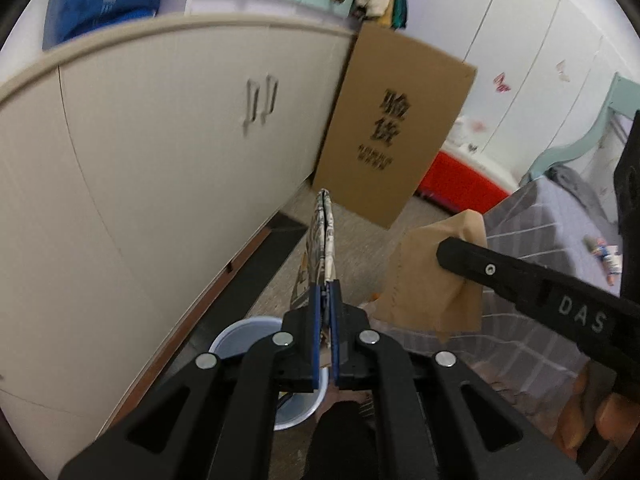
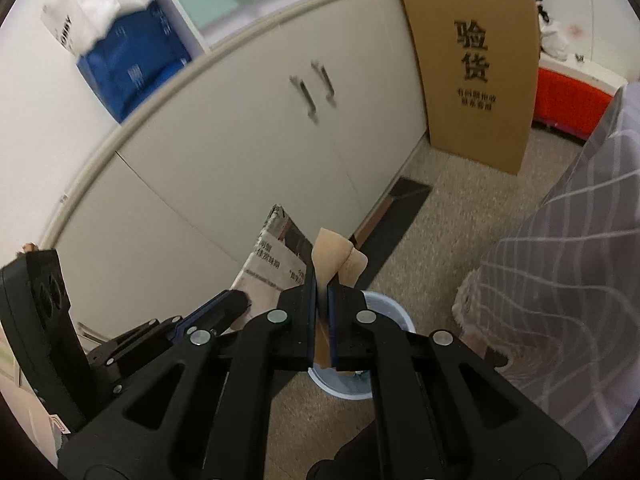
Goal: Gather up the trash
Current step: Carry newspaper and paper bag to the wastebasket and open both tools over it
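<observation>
Cream cabinet doors (image 1: 160, 152) with paired metal handles fill the background on a speckled grey floor, and a flat cardboard sheet (image 1: 394, 124) printed with two large Chinese characters, 验货, leans against them ahead of the tool. From the left wrist view, the left gripper (image 1: 327, 292) is clamped on a folded newspaper (image 1: 320, 240) that sticks up edge-on beyond its tips; a pale blue waste bin (image 1: 240, 332) sits directly beneath and slightly to the left of the jaws, its opening partly hidden by the linkage. To the right, the right gripper (image 1: 452, 254) reaches in, its finger marked "DAS", pinching a crumpled brown paper (image 1: 432, 280). A grey striped bedcover (image 1: 540, 216) lies further right. From the right wrist view, the right gripper (image 2: 322, 292) is shut on that same brown paper (image 2: 336, 260), which pokes out above the fingertips, and the bin's rim (image 2: 394, 312) shows just below and to the right of the jaws. The left gripper (image 2: 236, 304) appears at the lower left with the newspaper (image 2: 272, 256) rising from it; its print is too small to read. Smaller text under the big characters on the cardboard (image 2: 476, 68) is blurred. Both pieces of trash seem to be carried to the bin, so the step in hand looks like the drop-off. The next move likely calls for centring each gripper over the bin's mouth and opening, the long newspaper probably tipped end-down first so it does not catch the rim.
</observation>
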{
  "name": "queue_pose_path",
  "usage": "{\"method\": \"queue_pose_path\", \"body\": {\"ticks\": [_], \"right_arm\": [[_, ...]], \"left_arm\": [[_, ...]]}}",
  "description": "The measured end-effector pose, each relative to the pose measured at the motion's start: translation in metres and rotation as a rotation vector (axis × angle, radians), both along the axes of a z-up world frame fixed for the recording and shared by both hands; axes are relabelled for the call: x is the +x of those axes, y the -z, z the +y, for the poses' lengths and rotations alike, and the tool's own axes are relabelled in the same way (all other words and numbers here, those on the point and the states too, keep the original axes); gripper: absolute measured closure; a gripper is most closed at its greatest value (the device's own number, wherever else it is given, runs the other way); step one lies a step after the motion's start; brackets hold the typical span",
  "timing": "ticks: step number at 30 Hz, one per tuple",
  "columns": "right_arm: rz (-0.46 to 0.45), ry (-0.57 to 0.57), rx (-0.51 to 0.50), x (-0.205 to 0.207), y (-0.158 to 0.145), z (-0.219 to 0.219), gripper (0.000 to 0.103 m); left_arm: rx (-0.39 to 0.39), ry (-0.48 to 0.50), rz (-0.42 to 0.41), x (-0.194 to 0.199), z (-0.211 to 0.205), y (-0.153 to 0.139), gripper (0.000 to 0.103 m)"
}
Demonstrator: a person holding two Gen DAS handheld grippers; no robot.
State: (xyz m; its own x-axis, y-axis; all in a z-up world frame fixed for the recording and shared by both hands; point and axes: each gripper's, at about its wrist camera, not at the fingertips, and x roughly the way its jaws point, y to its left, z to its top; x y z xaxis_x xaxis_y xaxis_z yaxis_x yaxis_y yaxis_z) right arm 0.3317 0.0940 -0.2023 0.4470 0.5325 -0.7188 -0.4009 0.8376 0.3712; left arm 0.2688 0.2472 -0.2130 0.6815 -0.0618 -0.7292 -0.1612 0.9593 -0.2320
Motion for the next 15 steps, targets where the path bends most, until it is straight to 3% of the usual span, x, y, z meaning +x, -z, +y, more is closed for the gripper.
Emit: {"method": "queue_pose_path", "body": {"ticks": [4,6,8,10,15], "right_arm": [[0.032,0.004,-0.023,0.011,0.022,0.008,0.098],[0.04,0.007,-0.034,0.013,0.029,0.008,0.098],[0.056,0.007,-0.039,0.016,0.036,0.008,0.098],[0.068,0.008,-0.04,0.017,0.042,0.008,0.098],[0.083,0.0,-0.044,0.015,0.05,0.009,0.098]], "left_arm": [[0.022,-0.006,0.047,0.011,0.005,0.021,0.097],[0.027,-0.013,0.062,0.016,0.007,0.03,0.091],[0.037,-0.02,0.076,0.017,0.006,0.034,0.059],[0.065,-0.043,0.069,0.016,0.007,0.036,0.045],[0.083,-0.054,0.073,0.013,0.008,0.038,0.041]]}}
